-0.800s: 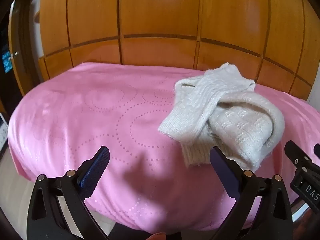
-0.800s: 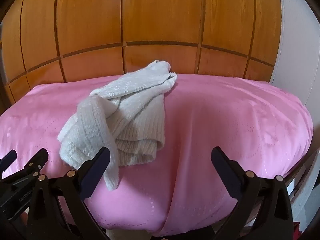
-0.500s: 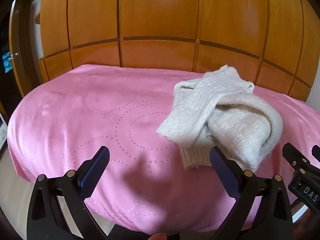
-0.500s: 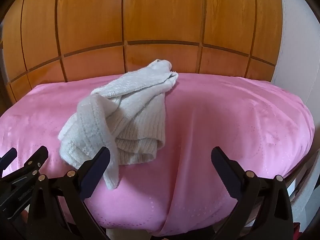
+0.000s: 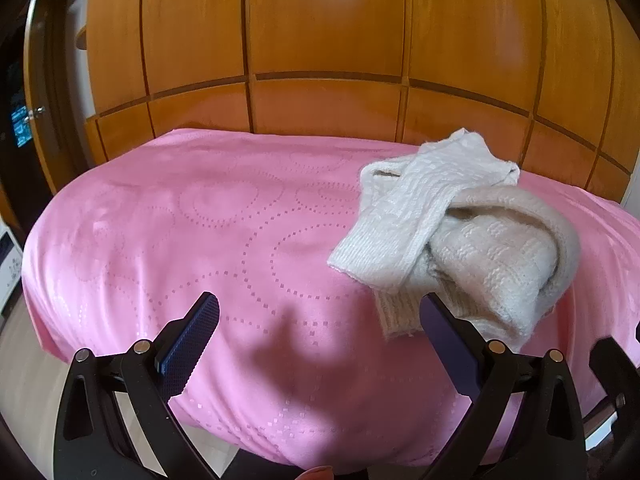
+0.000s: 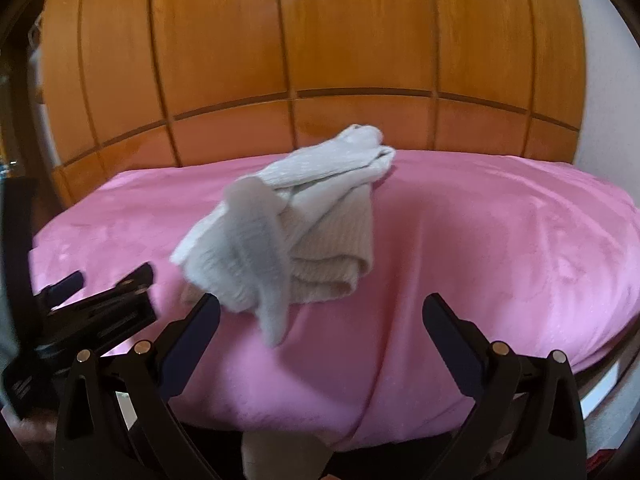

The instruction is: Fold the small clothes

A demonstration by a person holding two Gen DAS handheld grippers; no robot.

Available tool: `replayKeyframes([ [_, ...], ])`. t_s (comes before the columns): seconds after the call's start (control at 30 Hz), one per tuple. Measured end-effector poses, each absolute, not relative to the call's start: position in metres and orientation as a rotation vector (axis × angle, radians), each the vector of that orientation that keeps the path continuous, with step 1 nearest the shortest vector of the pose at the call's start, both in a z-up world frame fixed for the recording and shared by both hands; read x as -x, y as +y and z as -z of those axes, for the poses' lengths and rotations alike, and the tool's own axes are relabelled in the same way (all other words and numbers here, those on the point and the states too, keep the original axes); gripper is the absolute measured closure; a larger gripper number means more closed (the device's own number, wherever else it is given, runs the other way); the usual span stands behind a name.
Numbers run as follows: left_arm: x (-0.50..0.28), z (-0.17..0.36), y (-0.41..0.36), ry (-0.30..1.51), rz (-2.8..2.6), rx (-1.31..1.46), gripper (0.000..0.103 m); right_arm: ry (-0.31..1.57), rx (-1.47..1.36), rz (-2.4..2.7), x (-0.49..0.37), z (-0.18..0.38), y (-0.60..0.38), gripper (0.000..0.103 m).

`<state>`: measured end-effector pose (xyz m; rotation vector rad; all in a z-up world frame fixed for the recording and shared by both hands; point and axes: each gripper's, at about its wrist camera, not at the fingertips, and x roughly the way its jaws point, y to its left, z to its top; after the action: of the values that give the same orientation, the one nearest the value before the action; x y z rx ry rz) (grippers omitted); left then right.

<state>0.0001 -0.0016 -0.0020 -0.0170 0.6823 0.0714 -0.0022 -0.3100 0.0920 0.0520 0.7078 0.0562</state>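
Note:
A crumpled cream knit sweater (image 5: 460, 232) lies bunched on a table covered with a pink cloth (image 5: 200, 220). It sits right of centre in the left wrist view and left of centre in the right wrist view (image 6: 288, 236). My left gripper (image 5: 320, 320) is open and empty, above the table's near edge, with its right finger just in front of the sweater's hem. My right gripper (image 6: 320, 320) is open and empty, to the right of the sweater. The left gripper's body (image 6: 88, 312) shows at the left in the right wrist view.
A glossy wooden panelled wall (image 5: 320, 40) stands right behind the table. A dark doorway (image 5: 20, 120) is at the far left. A white wall (image 6: 600, 100) is at the right. The pink cloth (image 6: 500, 240) lies bare on both sides of the sweater.
The right wrist view has swung so the sweater now sits nearer its centre, and more of the left gripper shows. The left gripper has barely moved. Both stay open.

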Motion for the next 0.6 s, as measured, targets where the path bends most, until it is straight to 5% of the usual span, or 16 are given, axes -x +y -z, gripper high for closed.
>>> replayKeyframes([
  [0.6,-0.004,0.007,0.003,0.699,-0.087,0.021,0.004,0.750,-0.077,-0.057,-0.004,-0.087,-0.323,0.002],
])
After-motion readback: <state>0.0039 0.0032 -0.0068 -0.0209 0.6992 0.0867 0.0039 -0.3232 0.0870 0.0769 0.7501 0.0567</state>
